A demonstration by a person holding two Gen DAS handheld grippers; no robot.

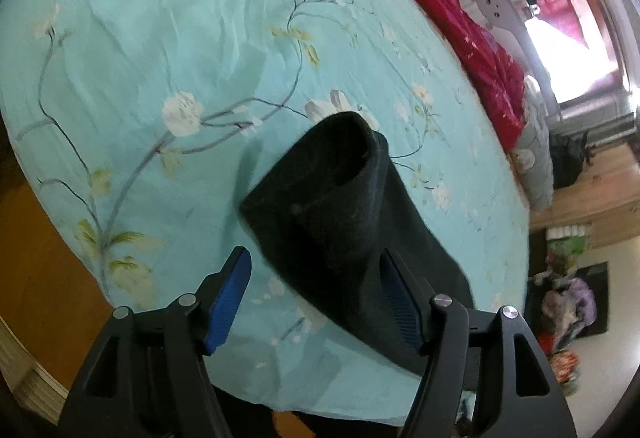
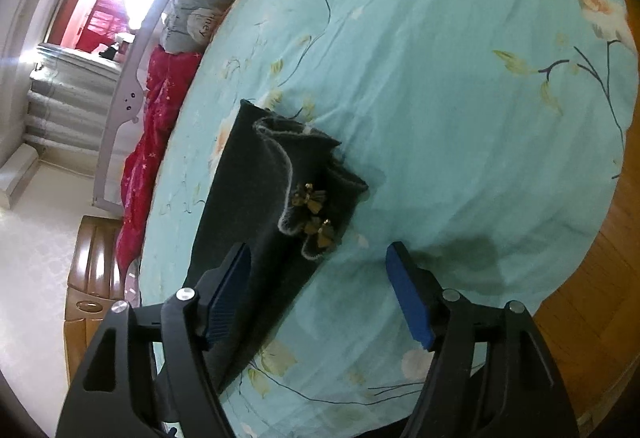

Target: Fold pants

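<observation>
Dark pants (image 2: 256, 222), folded, lie on the teal floral bed (image 2: 460, 98), near its side with the red quilt (image 2: 160, 118). Ruffled cuffs with gold bows (image 2: 316, 214) on top. Left tool (image 1: 316, 302) wide, holding nothing, above the pants (image 1: 340, 222). Right tool (image 2: 318, 298) wide too, holding nothing, just over the pants' near end.

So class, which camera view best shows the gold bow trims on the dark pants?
The right wrist view: both gold bow trims sit clearly on the dark pants. The left wrist view shows only plain dark fabric, no trims.
</observation>
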